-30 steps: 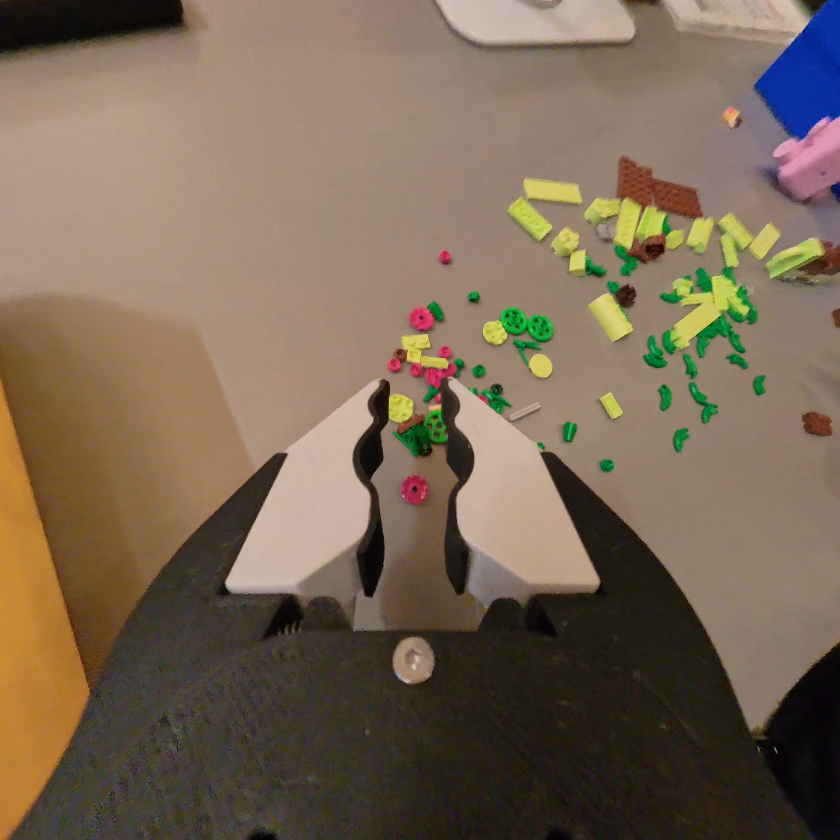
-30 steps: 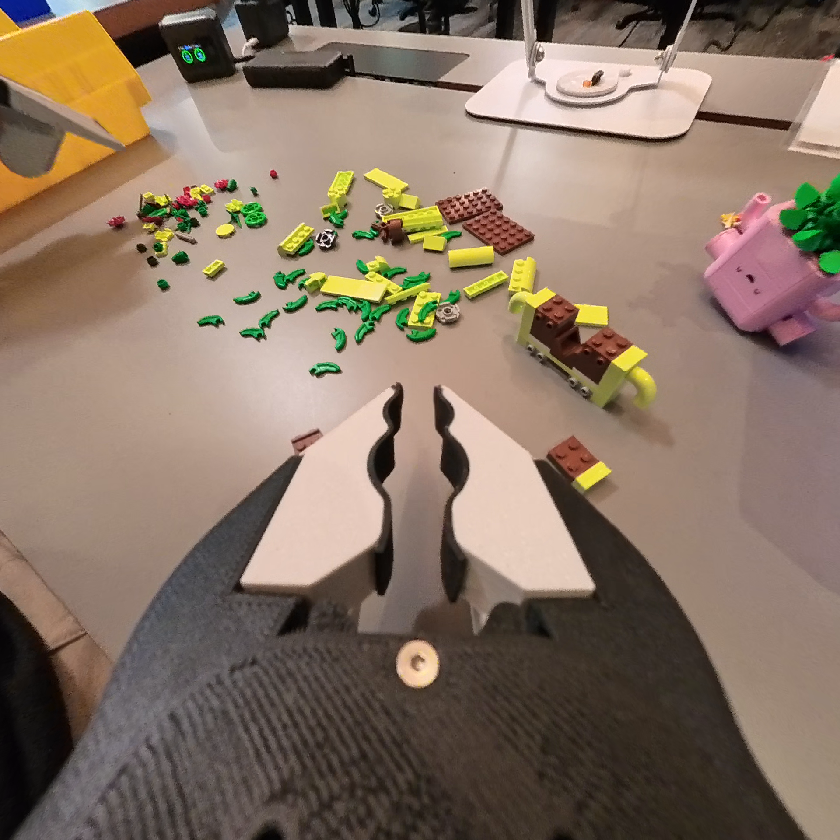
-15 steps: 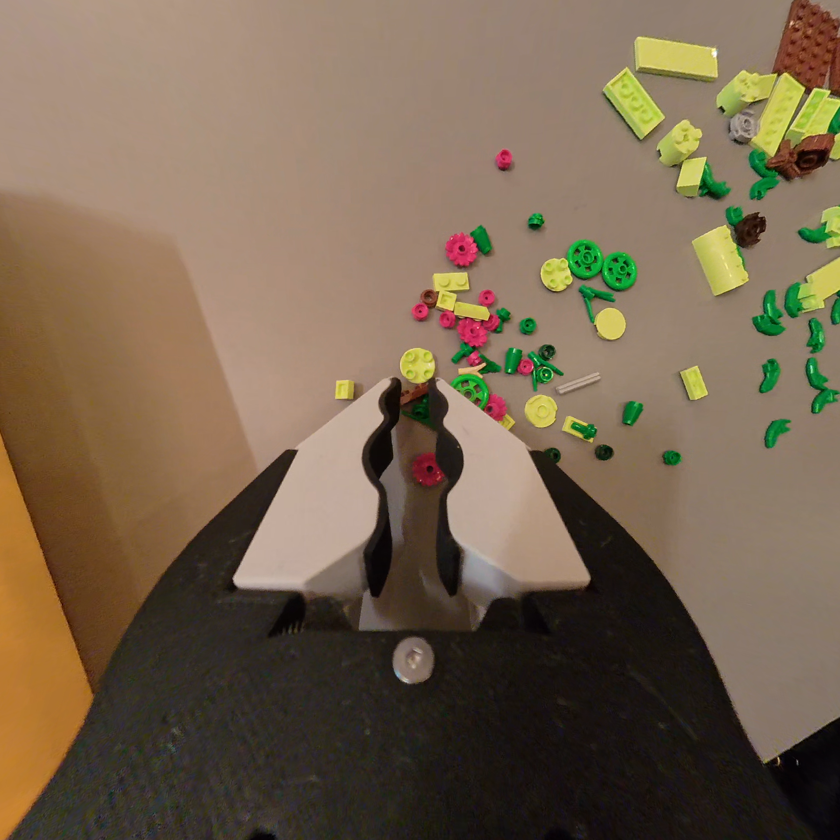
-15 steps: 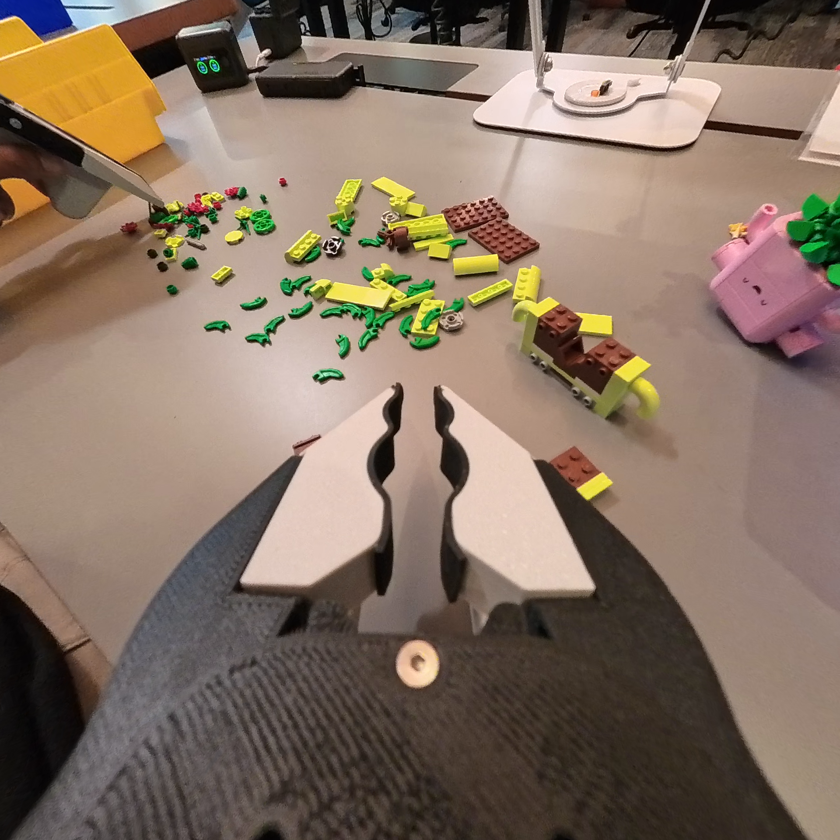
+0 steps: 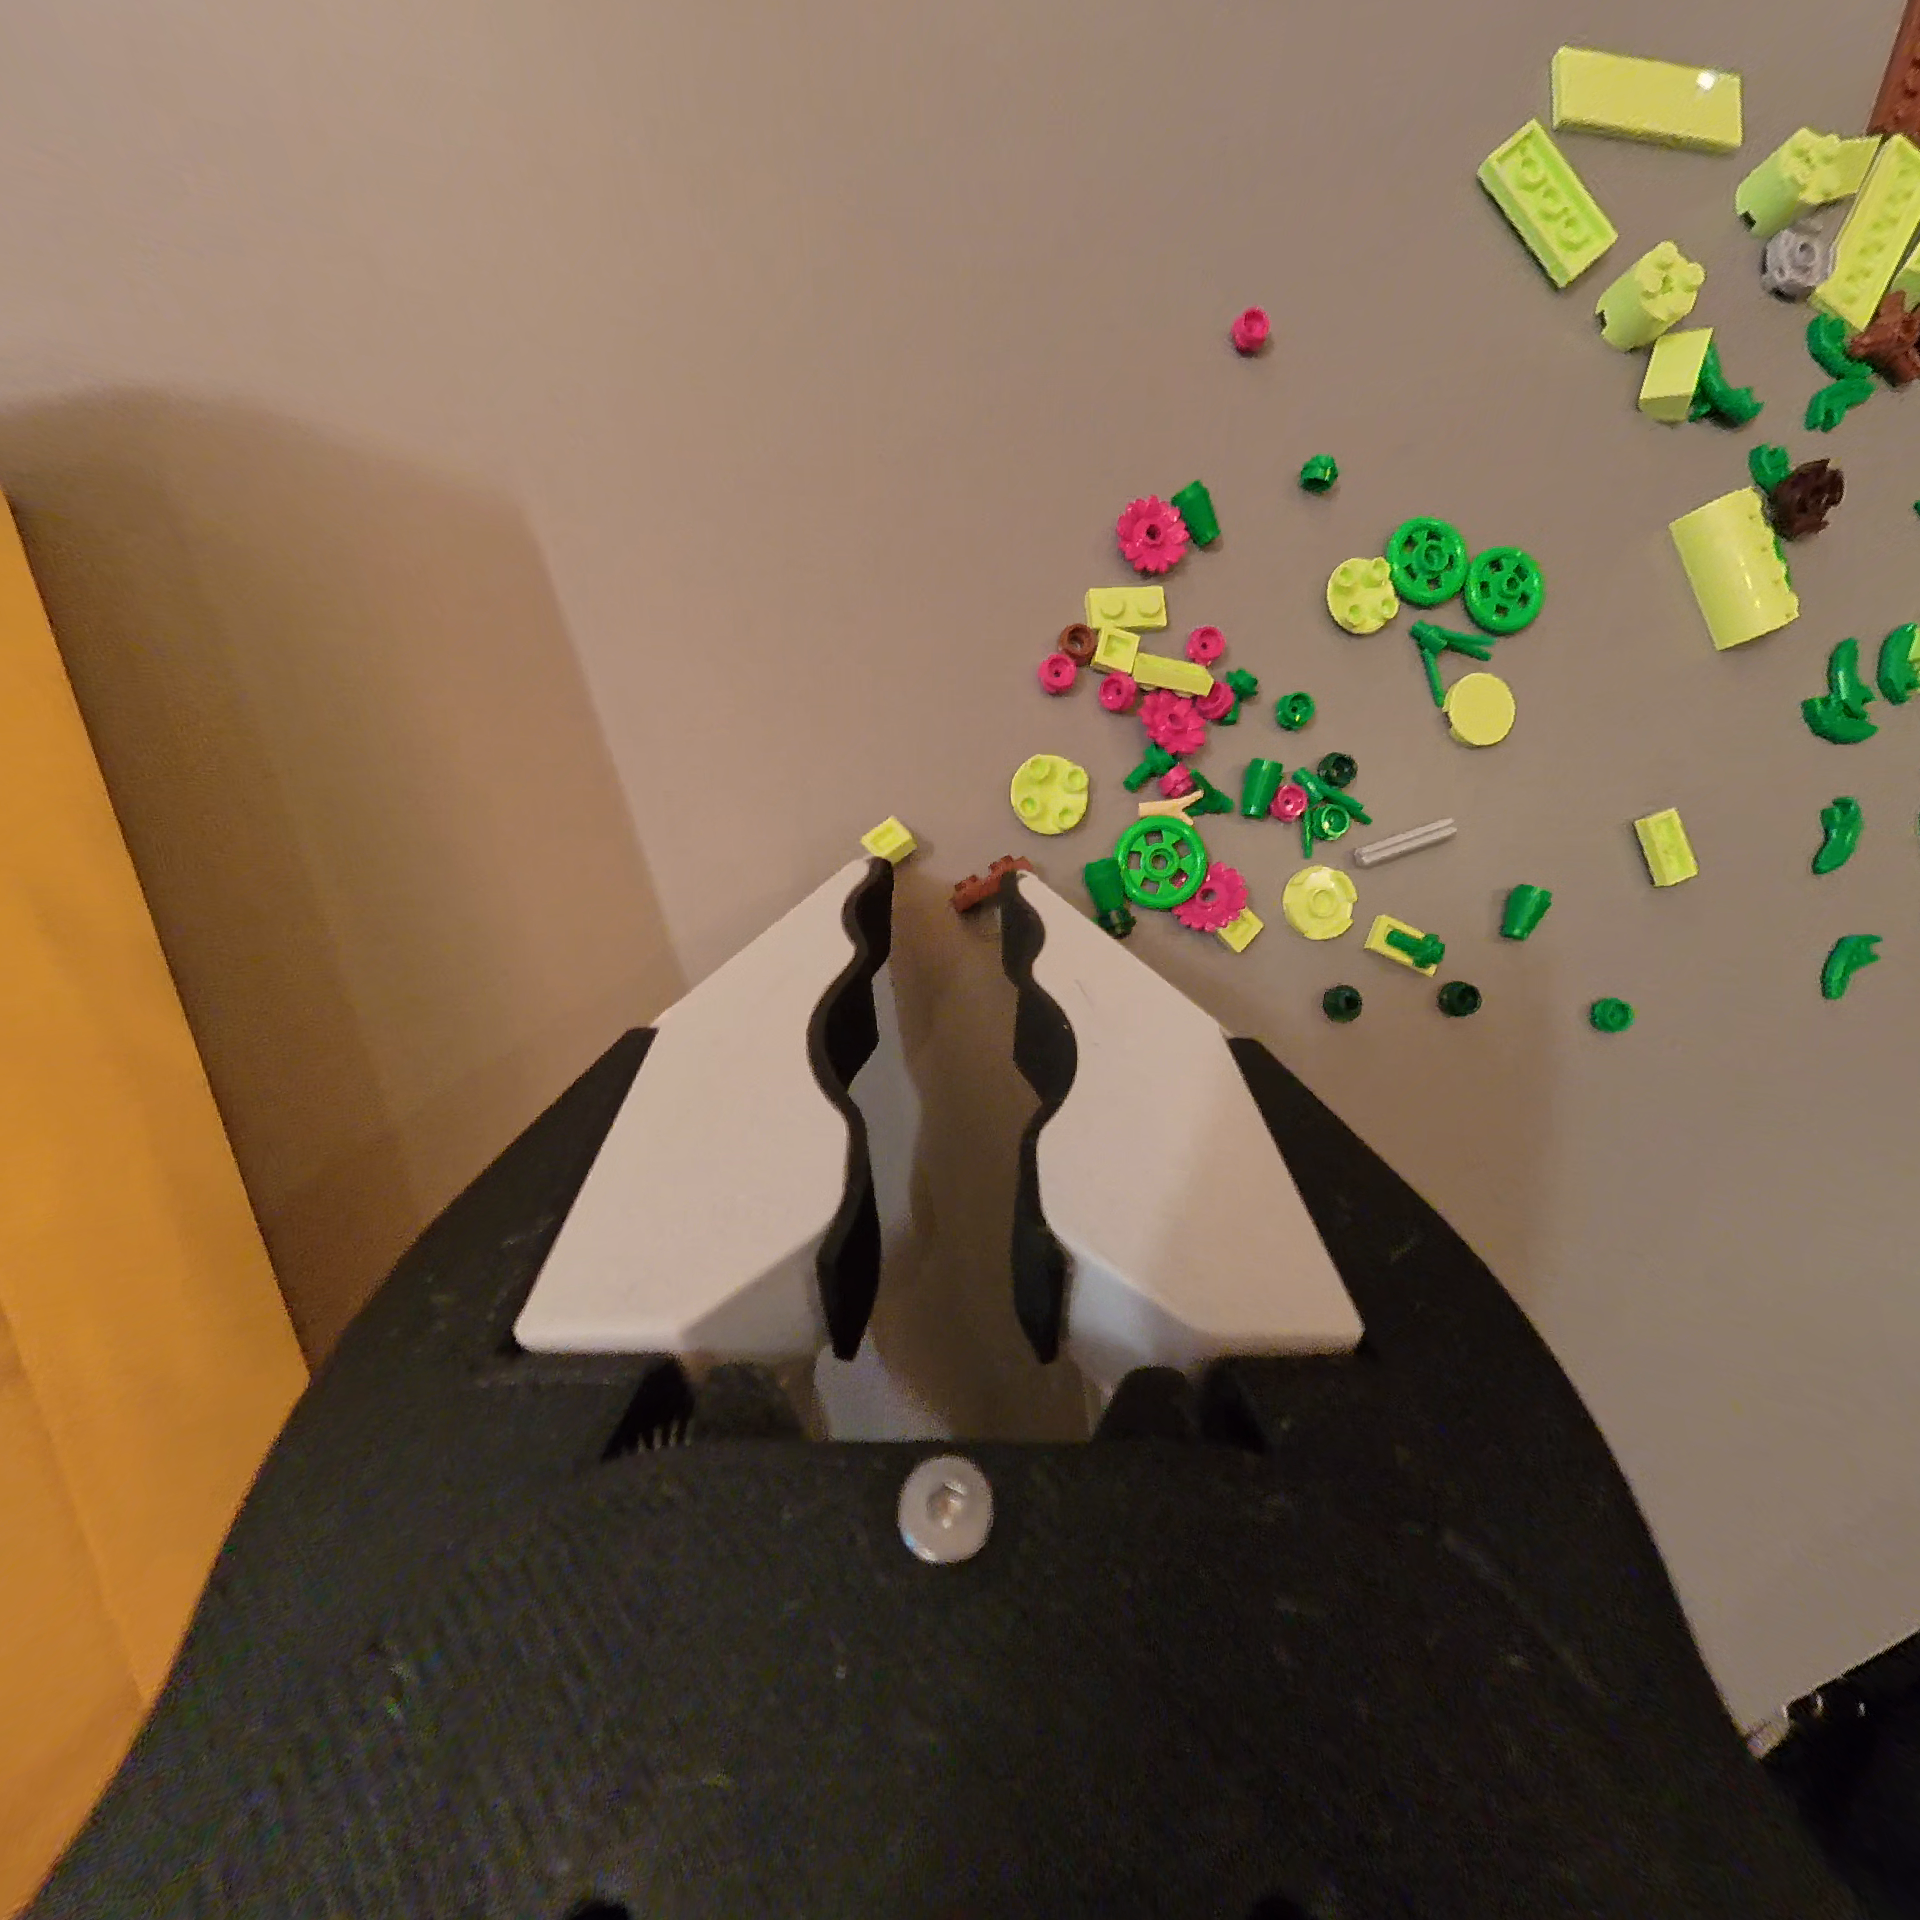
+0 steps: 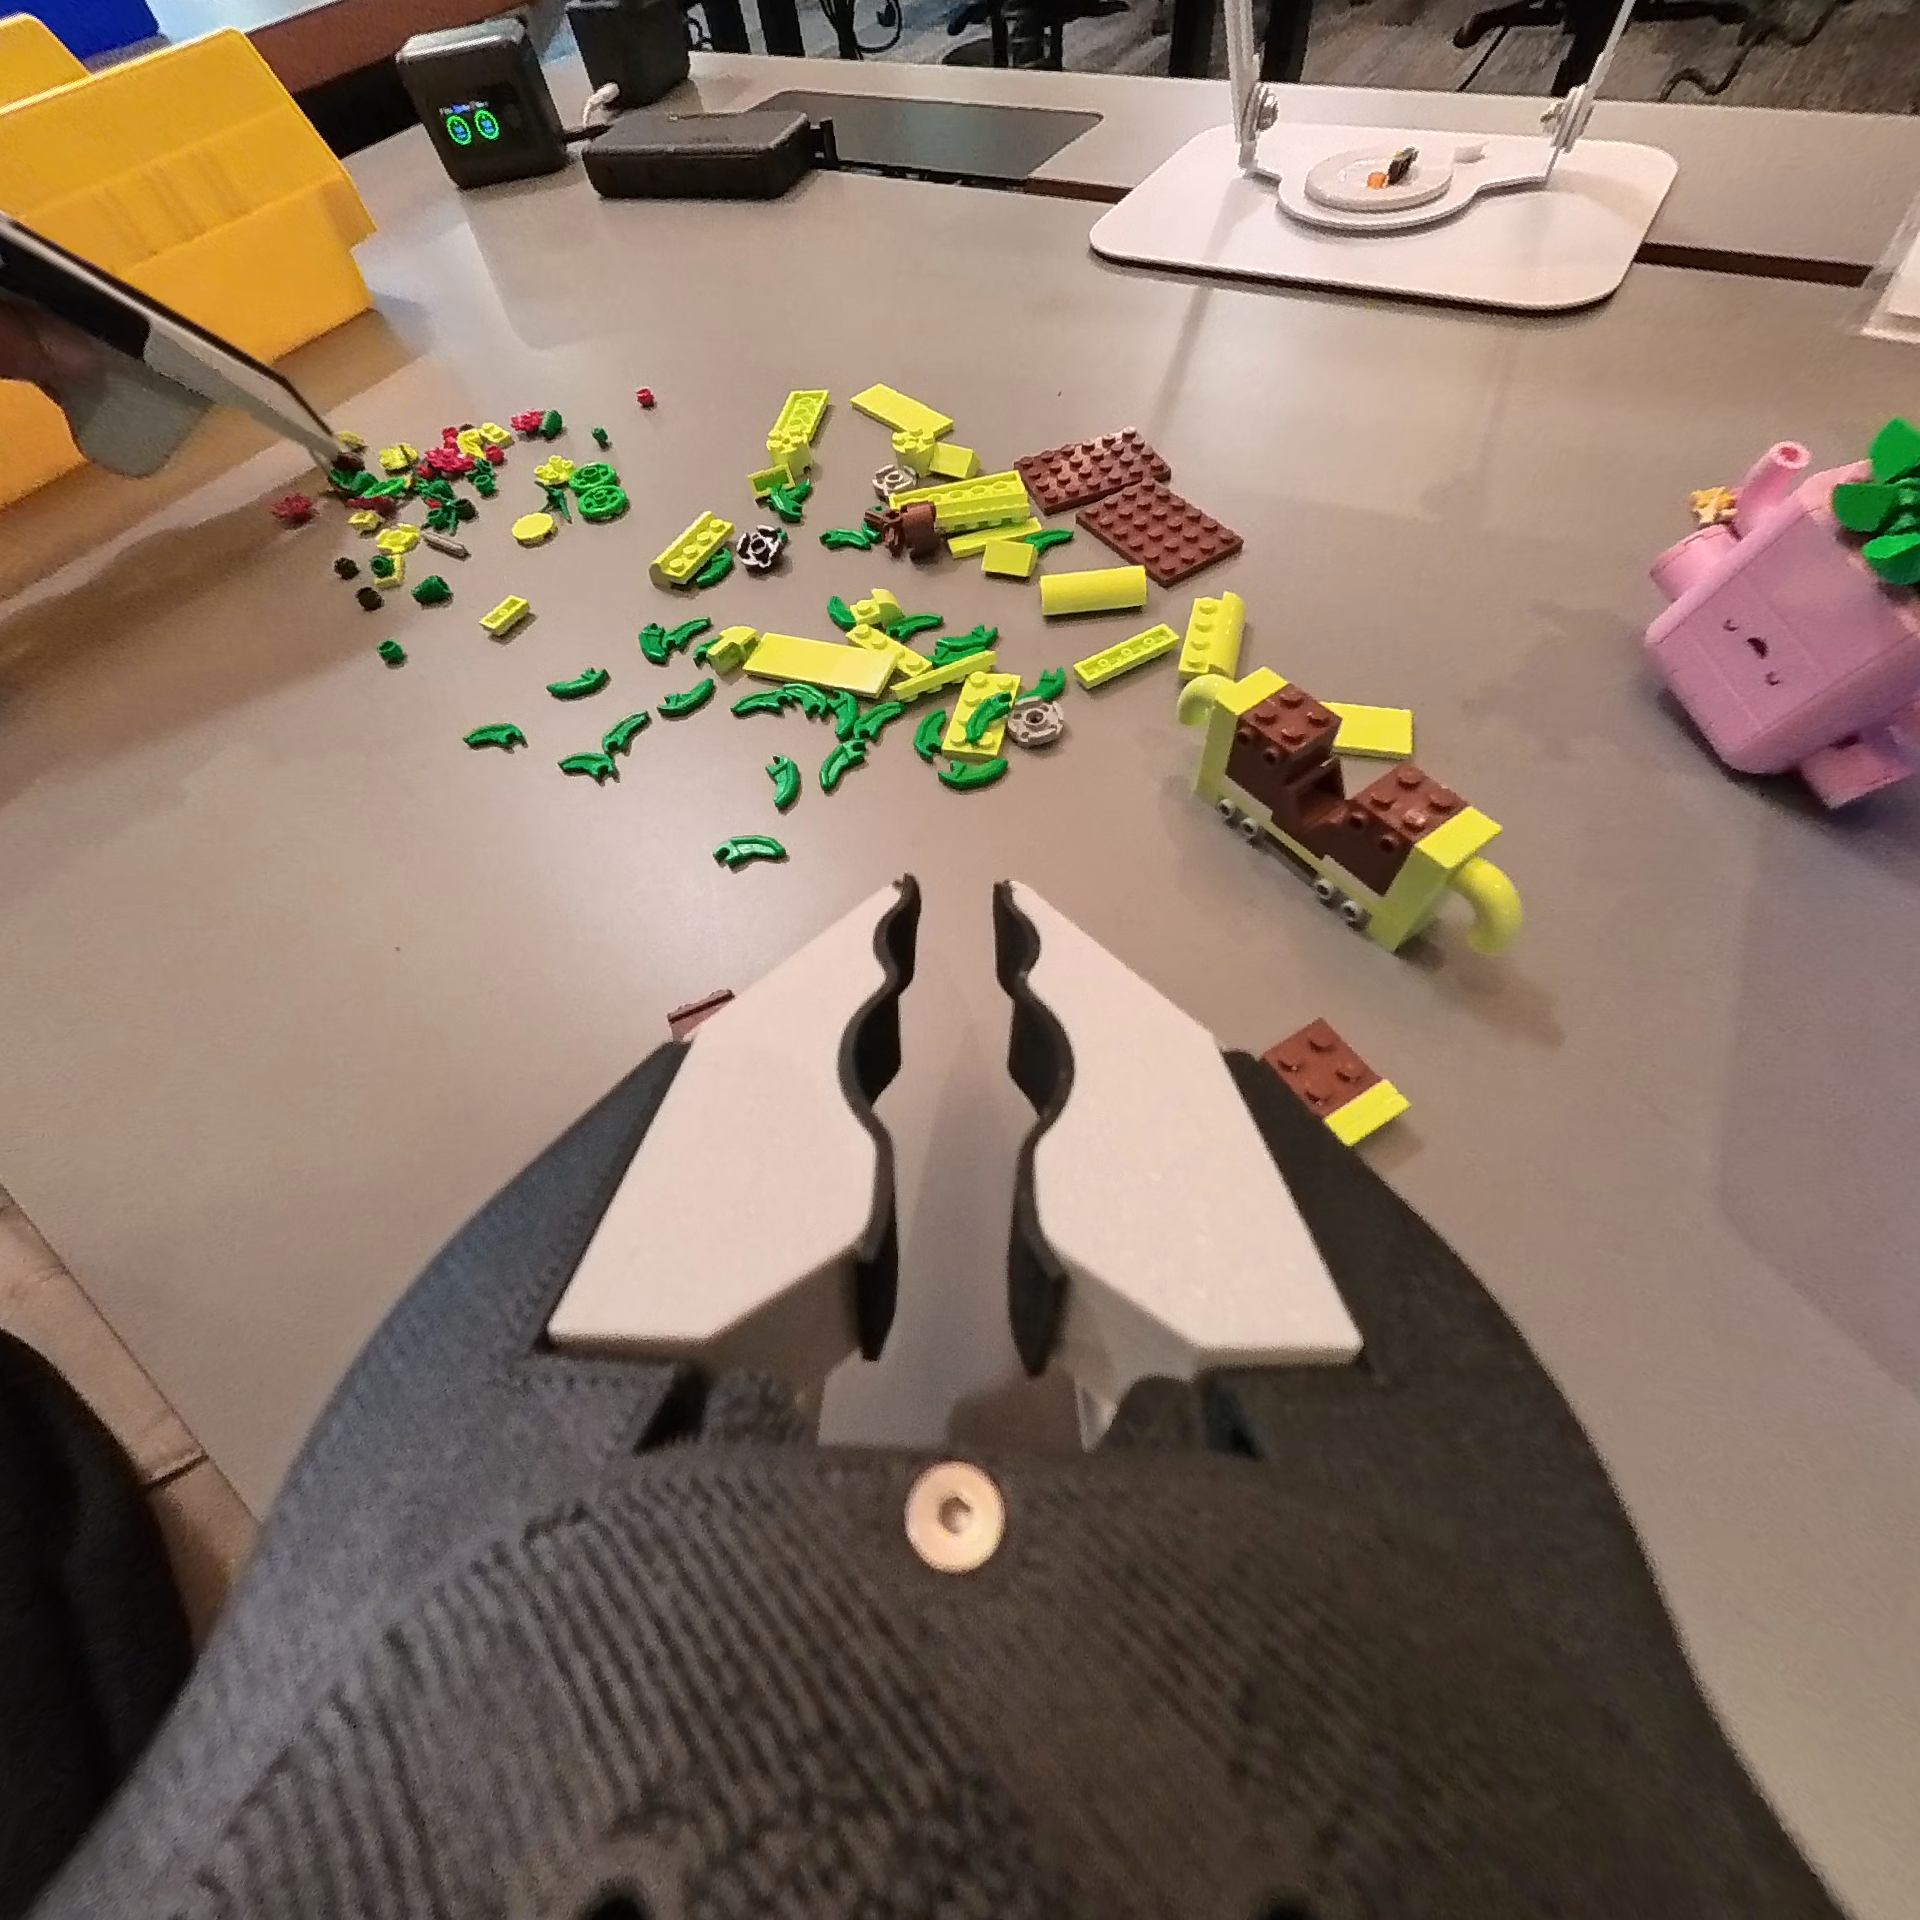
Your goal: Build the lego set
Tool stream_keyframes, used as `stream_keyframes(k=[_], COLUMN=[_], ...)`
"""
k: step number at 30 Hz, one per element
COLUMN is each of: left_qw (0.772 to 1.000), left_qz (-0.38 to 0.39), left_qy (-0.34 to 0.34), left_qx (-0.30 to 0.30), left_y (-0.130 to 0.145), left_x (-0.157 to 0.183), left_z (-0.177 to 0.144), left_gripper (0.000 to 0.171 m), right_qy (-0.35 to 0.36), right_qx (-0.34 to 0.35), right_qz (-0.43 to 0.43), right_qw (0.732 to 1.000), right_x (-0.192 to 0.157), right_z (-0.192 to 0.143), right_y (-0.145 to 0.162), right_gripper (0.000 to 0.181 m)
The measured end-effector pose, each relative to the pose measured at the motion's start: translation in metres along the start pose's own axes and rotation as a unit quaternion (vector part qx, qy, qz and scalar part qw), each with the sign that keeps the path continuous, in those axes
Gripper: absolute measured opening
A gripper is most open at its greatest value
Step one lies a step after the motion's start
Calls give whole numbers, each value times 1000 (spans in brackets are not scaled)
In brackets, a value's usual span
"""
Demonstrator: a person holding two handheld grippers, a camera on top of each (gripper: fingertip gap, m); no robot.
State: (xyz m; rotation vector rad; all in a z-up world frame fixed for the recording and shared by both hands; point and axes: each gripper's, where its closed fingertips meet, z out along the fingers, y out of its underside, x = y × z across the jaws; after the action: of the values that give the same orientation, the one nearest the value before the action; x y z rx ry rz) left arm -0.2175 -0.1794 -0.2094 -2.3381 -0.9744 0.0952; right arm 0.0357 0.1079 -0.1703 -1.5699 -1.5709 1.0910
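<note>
Lying scattered on the grey table (image 6: 312,987), the loose lego pieces (image 6: 831,665) spread in a wide band: lime plates, green leaf shapes, two brown studded plates (image 6: 1127,504) and, at the far left end, a tight cluster of small magenta flowers (image 5: 1169,717) and green wheel-like rounds (image 5: 1465,571). To the right of the band stands a partly built lime-and-brown model (image 6: 1340,810) with a curved lime hook at each end. Nearer the camera, a small brown-and-lime piece (image 6: 1335,1081) lies just beside the right tongs (image 6: 954,894), which hover above bare table with the jaws slightly parted and nothing between them.

The left tongs (image 5: 940,883) are down at the edge of the flower cluster, jaws parted with only table surface showing in the gap. A small brown piece (image 5: 982,883) lies at the tip of the right-hand finger; whether it touches is unclear. A tiny lime piece (image 5: 888,840) sits at the tip of the other finger. In the right wrist view the same tongs (image 6: 338,452) reach in from the left, their tip at the cluster.

Farther out, a pink block figure (image 6: 1787,644) topped with green leaves rests at the right edge of the table. A yellow bin (image 6: 197,218) stands at the far left, a white stand base (image 6: 1382,218) at the back, and two dark devices (image 6: 603,135) beside it.
</note>
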Motion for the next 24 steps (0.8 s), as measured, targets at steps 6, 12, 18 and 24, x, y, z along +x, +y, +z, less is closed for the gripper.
stream_keyframes(k=[6, 12, 18, 24], left_qw=[1000, 999, 999, 998], left_qz=[-4, 4, 36, 64], left_qy=[27, 27, 12, -10], left_qx=[-5, -17, 20, 12], left_y=[3, 6, -6, -3], left_x=[6, 8, 7, 5], left_z=[0, 4, 2, 12], left_gripper=[15, 4, 16, 20], right_qy=[-2, -3, -4, -7], right_qx=[0, 1, -1, -3], right_qz=[1, 0, -1, 0], right_qw=[1000, 1000, 1000, 1000], right_x=[0, -1, -1, -2], right_z=[0, 0, 0, 1], right_y=[0, 0, 0, 1], right_gripper=[12, 12, 12, 12])
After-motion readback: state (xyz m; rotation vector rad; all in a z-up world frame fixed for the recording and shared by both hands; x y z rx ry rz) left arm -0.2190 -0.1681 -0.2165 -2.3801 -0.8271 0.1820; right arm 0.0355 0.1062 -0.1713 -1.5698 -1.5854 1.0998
